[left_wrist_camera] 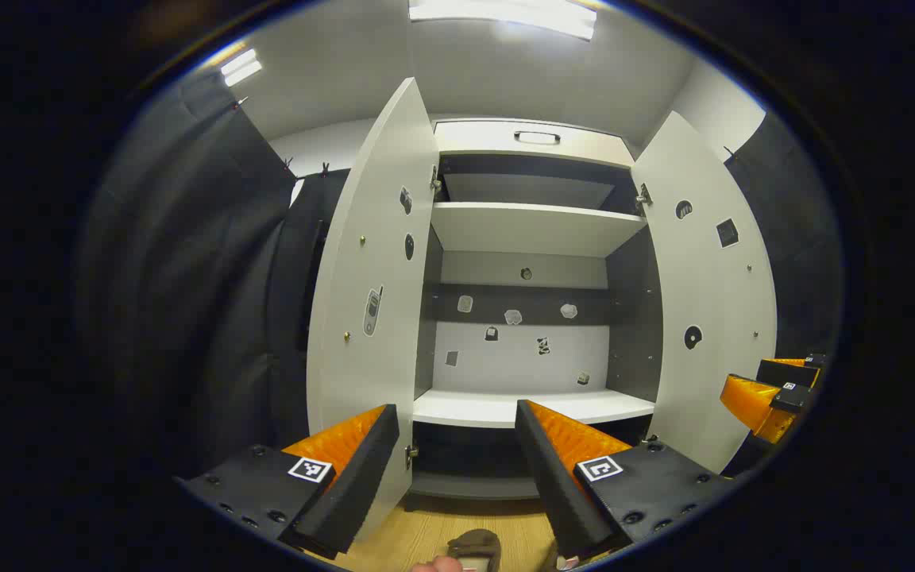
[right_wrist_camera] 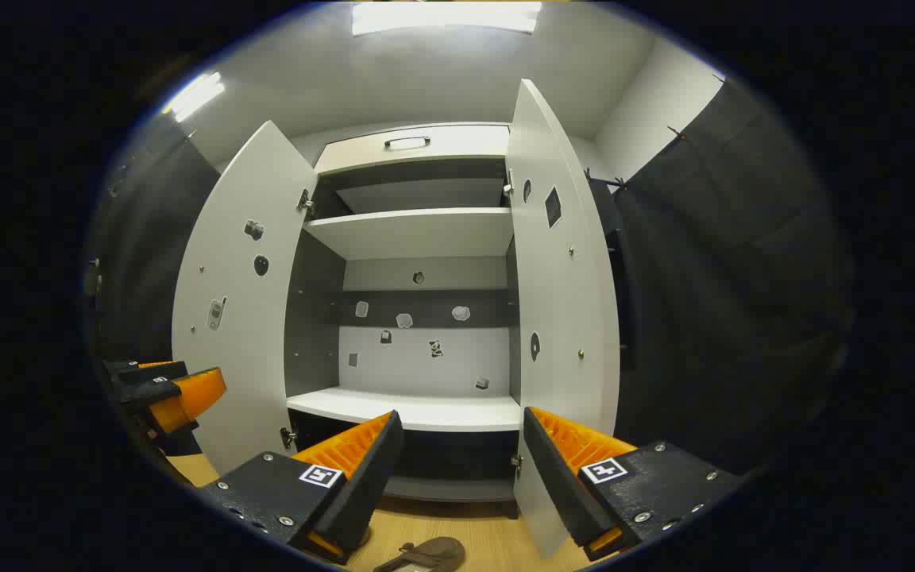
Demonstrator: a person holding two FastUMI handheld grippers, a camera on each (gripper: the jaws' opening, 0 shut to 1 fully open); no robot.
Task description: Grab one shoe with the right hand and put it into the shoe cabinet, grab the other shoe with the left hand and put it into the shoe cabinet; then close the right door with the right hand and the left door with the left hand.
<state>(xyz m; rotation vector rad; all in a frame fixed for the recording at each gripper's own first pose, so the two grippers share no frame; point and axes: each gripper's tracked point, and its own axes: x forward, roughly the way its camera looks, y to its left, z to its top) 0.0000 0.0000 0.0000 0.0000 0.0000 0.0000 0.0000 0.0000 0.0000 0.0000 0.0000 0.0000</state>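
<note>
The white shoe cabinet (left_wrist_camera: 533,230) (right_wrist_camera: 414,230) stands in front of me with both doors swung open. Its left door (left_wrist_camera: 374,286) (right_wrist_camera: 239,294) and right door (left_wrist_camera: 712,294) (right_wrist_camera: 561,294) flank bare shelves. A brown shoe (left_wrist_camera: 475,546) lies on the wood floor just below my left gripper (left_wrist_camera: 457,477), whose fingers are open and hold nothing. Another brown shoe (right_wrist_camera: 426,554) lies on the floor under my right gripper (right_wrist_camera: 461,477), also open and holding nothing. The right gripper (left_wrist_camera: 771,393) shows at the right edge of the left gripper view, and the left gripper (right_wrist_camera: 164,393) at the left edge of the right gripper view.
Black cloth walls (left_wrist_camera: 203,302) (right_wrist_camera: 727,278) close in on both sides of the cabinet. A drawer with a handle (left_wrist_camera: 537,137) tops the cabinet. The lower shelf (left_wrist_camera: 529,407) is wide and bare, with small stickers on the back panel.
</note>
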